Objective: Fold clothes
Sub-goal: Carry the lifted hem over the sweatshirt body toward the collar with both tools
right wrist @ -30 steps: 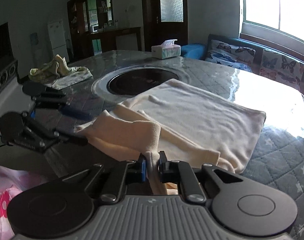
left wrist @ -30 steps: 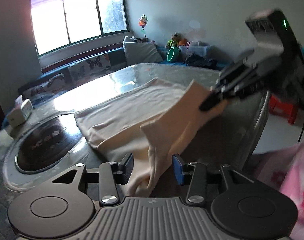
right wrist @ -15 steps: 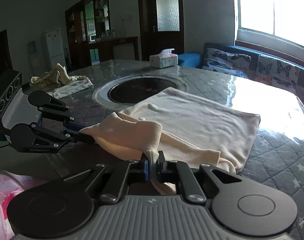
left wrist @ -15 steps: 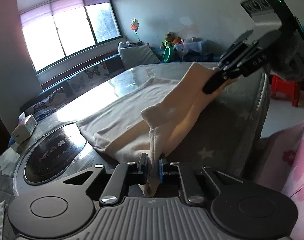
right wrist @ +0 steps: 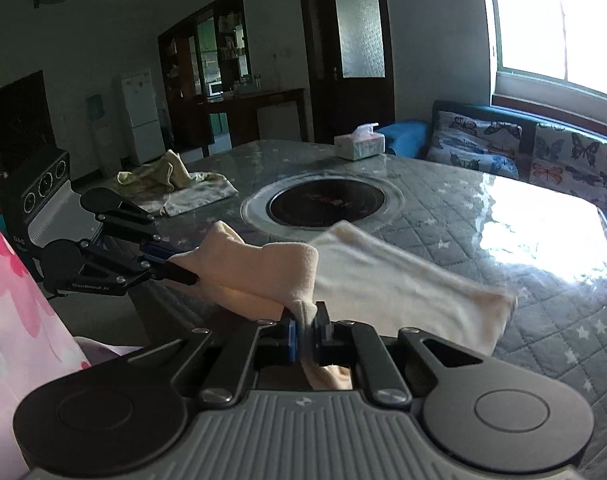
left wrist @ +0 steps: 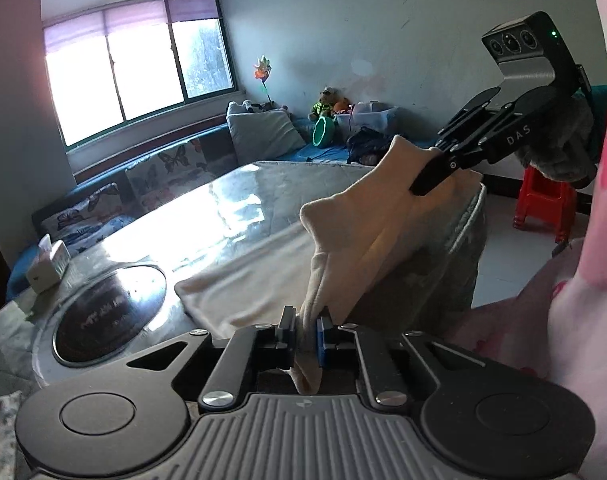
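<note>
While one cream garment (right wrist: 387, 276) drapes over the table (right wrist: 503, 216), your two grippers, left gripper (left wrist: 304, 330) and right gripper (right wrist: 303, 326), each stand clamped on its near edge.

Both claws are clamped tight, 2 fingers each. The left claw (left wrist: 304, 330) tilts downward; the right claw (right wrist: 306, 330) tilts likewise, raised just beside it.
</note>
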The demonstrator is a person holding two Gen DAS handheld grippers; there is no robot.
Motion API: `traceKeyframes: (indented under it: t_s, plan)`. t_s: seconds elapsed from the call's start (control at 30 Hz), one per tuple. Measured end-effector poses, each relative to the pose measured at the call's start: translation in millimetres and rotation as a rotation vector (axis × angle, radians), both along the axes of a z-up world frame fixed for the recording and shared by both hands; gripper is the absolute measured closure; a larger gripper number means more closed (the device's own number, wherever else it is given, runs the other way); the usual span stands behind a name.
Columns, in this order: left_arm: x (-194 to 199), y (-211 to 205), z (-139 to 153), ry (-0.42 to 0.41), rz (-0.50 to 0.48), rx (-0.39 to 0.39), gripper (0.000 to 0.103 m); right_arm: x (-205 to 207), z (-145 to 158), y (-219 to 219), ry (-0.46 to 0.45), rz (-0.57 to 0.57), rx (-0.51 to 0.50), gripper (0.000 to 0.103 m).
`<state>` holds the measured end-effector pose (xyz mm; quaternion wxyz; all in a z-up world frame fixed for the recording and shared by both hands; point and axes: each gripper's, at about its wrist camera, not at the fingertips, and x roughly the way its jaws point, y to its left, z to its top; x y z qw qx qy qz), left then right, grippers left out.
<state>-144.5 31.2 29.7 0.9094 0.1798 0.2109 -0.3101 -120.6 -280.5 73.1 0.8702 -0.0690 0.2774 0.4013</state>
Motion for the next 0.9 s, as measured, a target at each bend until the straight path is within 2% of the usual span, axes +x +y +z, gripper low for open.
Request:
traceKeyframes:
  t_s: [0.23, 0.47, 0.67, 0.8, 0.9]
  plan:
    - [59.7, -7.0, 8.5, -0.01, 0.017, -0.002, 0.092, 40.6, 7.0, -2.1, -0.01, -0.051, 0.005, 0.096]
    - [145.7, -17.5, -3.7, 0.034, 0.049, -0.006, 0.092, 116.4, -1.1, -3.5, -0.006, -0.119, -0.012, 0.096]
    - [214.0, -34.4, -40.7, 0.135, 0.146, 0.0, 0.09, 182.9, -45.5, 4.9, 0.068, -0.217, -0.004, 0.095]
    - [234.2, -37.2, -59.6, 0.154, 0.215, 0.008, 0.088, 204.9, -86.1, 14.4, 0.105, -0.291, -0.035, 0.089]
    - [237.3, -36.1, -61.6, 0.148, 0.243, 0.004, 0.085, 203.6, -94.5, 8.8, 0.11, -0.322, -0.024, 0.081]
